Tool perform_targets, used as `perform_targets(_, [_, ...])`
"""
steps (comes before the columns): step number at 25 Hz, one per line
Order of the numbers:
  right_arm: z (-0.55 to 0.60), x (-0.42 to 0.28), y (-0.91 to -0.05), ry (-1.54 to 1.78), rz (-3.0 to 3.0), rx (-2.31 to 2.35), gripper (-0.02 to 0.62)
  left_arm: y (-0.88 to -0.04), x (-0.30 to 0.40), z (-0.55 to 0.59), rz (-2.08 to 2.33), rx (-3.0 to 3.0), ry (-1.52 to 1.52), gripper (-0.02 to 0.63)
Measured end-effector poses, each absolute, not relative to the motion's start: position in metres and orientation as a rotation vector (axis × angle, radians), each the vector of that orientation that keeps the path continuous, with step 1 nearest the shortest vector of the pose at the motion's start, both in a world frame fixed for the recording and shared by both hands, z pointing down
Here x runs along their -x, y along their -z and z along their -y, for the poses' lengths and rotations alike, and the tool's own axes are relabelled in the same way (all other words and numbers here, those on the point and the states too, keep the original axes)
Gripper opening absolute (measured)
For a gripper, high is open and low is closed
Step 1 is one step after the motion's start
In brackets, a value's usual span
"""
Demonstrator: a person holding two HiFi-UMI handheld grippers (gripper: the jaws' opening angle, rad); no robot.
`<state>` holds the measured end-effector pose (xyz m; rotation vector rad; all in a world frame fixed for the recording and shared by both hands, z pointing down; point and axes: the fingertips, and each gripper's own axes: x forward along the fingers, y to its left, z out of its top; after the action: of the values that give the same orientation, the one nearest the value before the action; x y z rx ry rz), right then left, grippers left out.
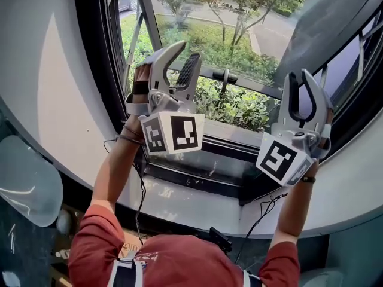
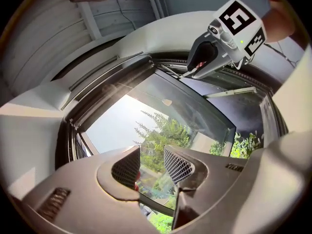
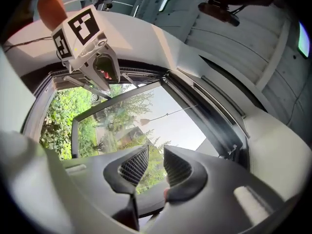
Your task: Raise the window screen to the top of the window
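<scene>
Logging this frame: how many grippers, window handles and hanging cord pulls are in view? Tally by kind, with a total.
Grippers: 2 (left gripper, right gripper, fingers of both apart with nothing between them)
Window handle: 1 (black)
Cord pull: 1 (hanging in front of the glass)
Total: 4

Glossy dark metal window frame (image 1: 197,181); matt wall (image 1: 54,70).

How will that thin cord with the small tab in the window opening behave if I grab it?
The cord looks very thin, so it is probably limp and nearly weightless. Its small tab would likely swing away if nudged.
</scene>
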<state>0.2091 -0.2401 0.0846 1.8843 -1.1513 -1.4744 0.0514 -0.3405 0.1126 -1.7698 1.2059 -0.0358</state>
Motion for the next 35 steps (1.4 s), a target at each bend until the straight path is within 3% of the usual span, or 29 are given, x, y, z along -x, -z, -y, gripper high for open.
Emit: perform_targets(35, [0.224,-0.206,-0.3,0.744,1.939,-2.151,0.104,-0.331,-0.014,0.304,-1.372,2.436,-0.08,0.138])
